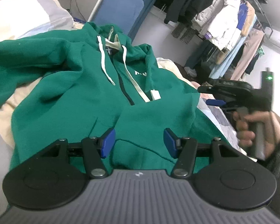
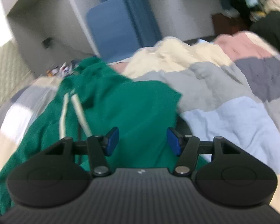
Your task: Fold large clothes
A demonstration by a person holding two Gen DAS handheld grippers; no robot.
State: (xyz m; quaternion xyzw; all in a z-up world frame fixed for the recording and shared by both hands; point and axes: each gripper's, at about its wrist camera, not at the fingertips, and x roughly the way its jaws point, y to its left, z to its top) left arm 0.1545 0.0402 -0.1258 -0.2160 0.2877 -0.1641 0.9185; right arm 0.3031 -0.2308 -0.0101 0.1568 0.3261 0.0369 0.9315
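A green hoodie (image 1: pixel 80 97) with white drawstrings (image 1: pixel 102 59) and a short dark zip lies front up on the bed, one sleeve stretched out to the left. My left gripper (image 1: pixel 139 142) hovers open over its lower front, blue pads apart and pressing nothing. In the left wrist view a hand (image 1: pixel 252 128) holds my right gripper (image 1: pixel 208 95) just off the hoodie's right edge. In the blurred right wrist view that right gripper (image 2: pixel 142 141) stands open above the hoodie (image 2: pixel 132 104) near its side edge, with nothing gripped.
A patchwork quilt (image 2: pixel 224 97) in grey, blue, cream and pink covers the bed under the hoodie. A blue padded panel (image 1: pixel 117 9) stands behind the bed. A rack of hanging clothes (image 1: pixel 229 24) fills the far right. A white cabinet (image 2: pixel 52 18) stands by the wall.
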